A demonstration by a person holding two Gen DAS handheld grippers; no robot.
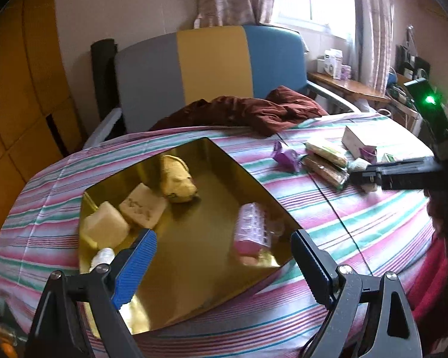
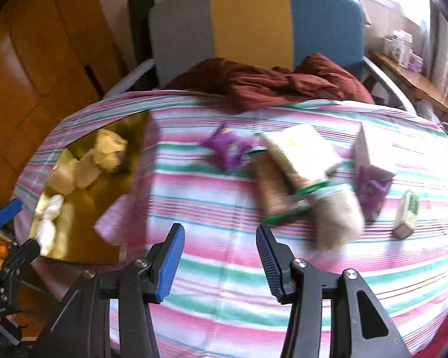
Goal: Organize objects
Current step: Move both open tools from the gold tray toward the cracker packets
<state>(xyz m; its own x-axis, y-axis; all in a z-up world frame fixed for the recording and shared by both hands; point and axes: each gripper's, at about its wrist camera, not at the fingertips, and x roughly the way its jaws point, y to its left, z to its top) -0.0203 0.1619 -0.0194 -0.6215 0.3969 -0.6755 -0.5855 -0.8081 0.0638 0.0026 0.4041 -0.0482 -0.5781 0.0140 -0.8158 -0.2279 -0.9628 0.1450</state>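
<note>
left tool: spread wide, empty, over gold tray
right tool: parted, empty
risk: overlapped packets could shift in a grab

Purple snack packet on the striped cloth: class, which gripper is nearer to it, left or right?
Right. The right gripper hangs open over the striped cloth, the purple snack packet just ahead. The left gripper hangs open over the gold tray, further off to the side.

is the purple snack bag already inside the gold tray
No, the purple snack bag lies on the striped bedsheet, off to the right of the gold tray.
</note>
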